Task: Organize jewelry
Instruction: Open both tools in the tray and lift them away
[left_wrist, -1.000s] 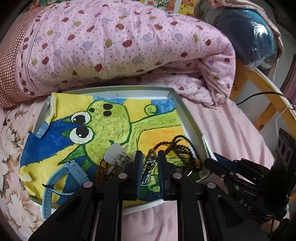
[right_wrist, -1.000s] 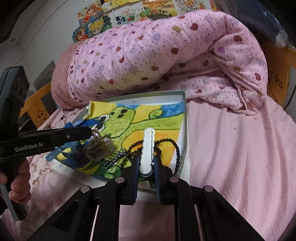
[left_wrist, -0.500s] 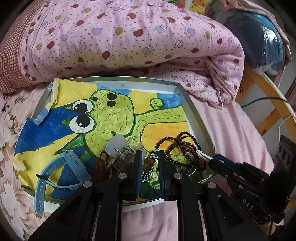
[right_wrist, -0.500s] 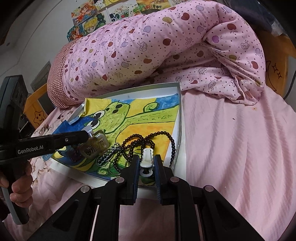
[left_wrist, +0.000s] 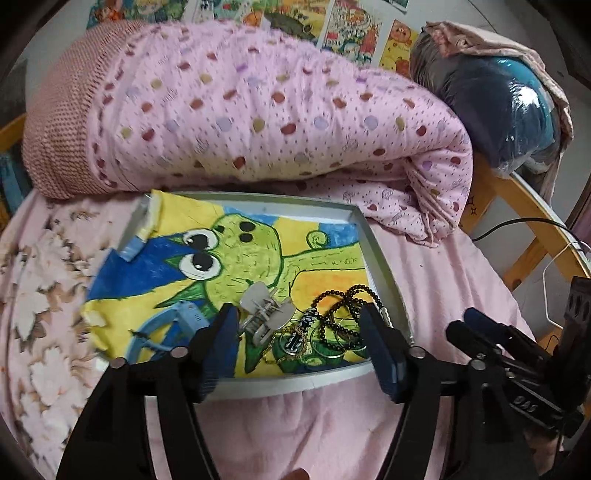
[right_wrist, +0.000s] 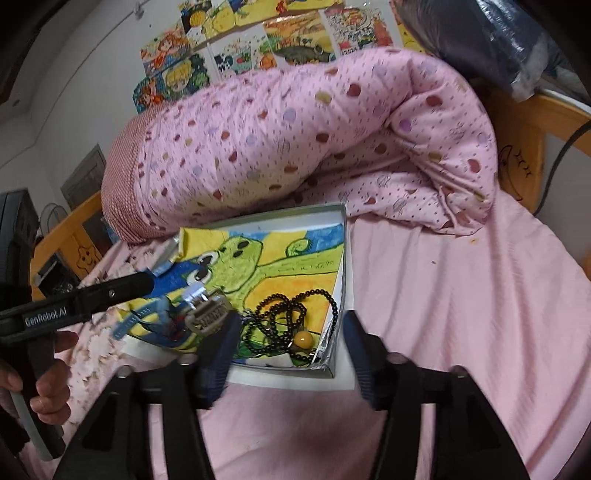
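Note:
A shallow white tray (left_wrist: 382, 266) lined with a green-creature drawing lies on the pink bed. In it are a black bead necklace (left_wrist: 347, 299), a grey claw hair clip (left_wrist: 264, 314), a gold chain with a dark charm (left_wrist: 295, 338), thin rings (left_wrist: 325, 341) and a blue watch strap (left_wrist: 173, 321). My left gripper (left_wrist: 299, 336) is open and empty at the tray's near edge, over the jewelry. My right gripper (right_wrist: 290, 336) is open and empty at the tray's near right corner (right_wrist: 332, 365), by the black beads (right_wrist: 284, 314) and a yellow bead (right_wrist: 303, 338).
A rolled pink spotted quilt (left_wrist: 258, 122) lies just behind the tray. A dark plastic-wrapped bundle (left_wrist: 506, 110) sits at the back right on the wooden bed frame (left_wrist: 524, 254). Pink sheet (right_wrist: 461, 314) spreads to the right. The left gripper's arm (right_wrist: 74, 299) crosses the right wrist view.
Both grippers have opened. The left let go of the chain and charm, the right let go of the white clip, which no longer shows. Both have drawn back from the tray.

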